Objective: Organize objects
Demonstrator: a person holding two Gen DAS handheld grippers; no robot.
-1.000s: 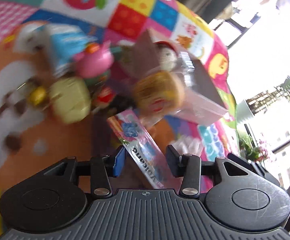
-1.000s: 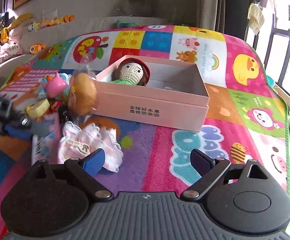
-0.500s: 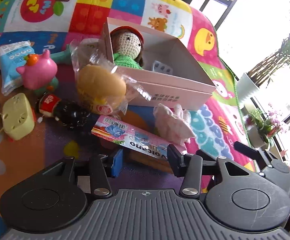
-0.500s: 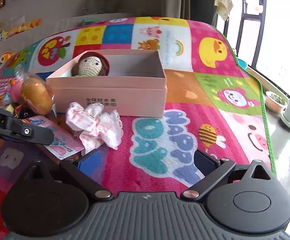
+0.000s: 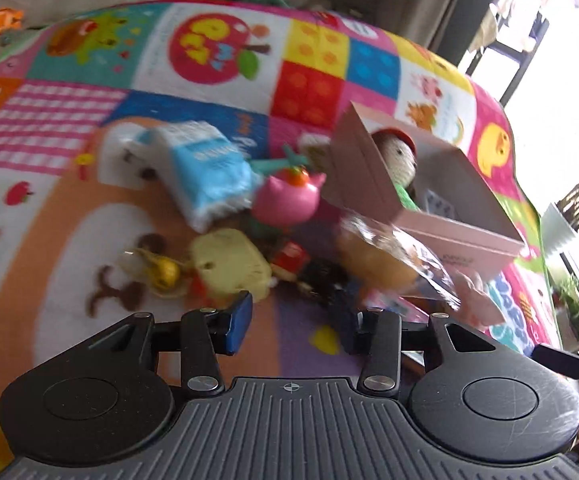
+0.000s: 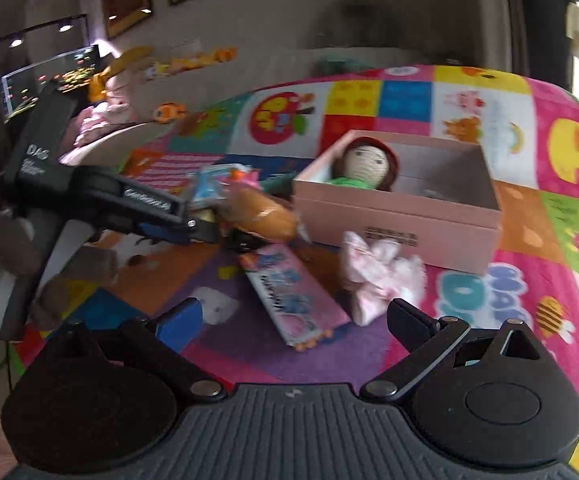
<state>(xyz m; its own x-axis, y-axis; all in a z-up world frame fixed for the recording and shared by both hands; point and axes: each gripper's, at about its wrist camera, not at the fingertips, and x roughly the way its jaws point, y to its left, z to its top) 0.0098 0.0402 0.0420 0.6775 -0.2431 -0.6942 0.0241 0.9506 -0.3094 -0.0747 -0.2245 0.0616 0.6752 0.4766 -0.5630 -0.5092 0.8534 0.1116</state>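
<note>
Toys mostly still out: only the doll [image 6: 369,164] sits in my pink box [image 6: 401,220]. Bread [image 6: 263,216], pig [image 5: 289,200], snack pack [image 6: 293,292] remain nearby; both claws [image 6: 293,320] [image 5: 301,322] apart, empty.

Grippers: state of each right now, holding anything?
Left gripper: partly open, nothing between the fingers.
Right gripper: wide open, empty.

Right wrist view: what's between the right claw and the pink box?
The flat pink snack packet and a crumpled pink-white cloth on the mat, ahead of the right claw, before the pink box.
</note>
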